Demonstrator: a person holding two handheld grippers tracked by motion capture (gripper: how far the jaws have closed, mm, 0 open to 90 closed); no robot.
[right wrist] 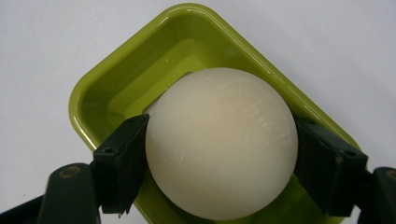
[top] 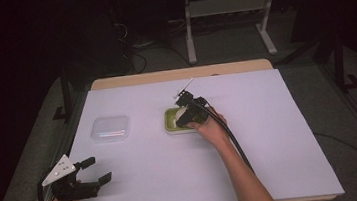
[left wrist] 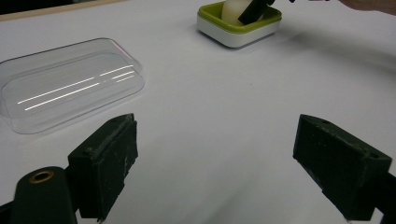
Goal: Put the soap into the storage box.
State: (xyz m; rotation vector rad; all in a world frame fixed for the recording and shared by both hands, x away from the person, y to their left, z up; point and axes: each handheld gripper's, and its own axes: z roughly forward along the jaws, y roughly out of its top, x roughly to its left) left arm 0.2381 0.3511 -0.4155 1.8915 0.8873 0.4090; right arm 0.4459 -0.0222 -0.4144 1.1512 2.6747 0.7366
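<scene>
Right gripper (right wrist: pixel 219 154) clamped on a smooth, matte cream ball (right wrist: pixel 221 142), one black jaw pressed to each side. Held right over a glossy lime-green tray (right wrist: pixel 121 79), rectangular with rounded corners and a white base, mid-table on a white paper sheet (top: pixel 270 136). Left gripper (top: pixel 91 172) spread wide and empty, near the front left edge. Just beyond, a clear plastic lid (left wrist: pixel 70 84), shallow and rounded, flat on the sheet.
</scene>
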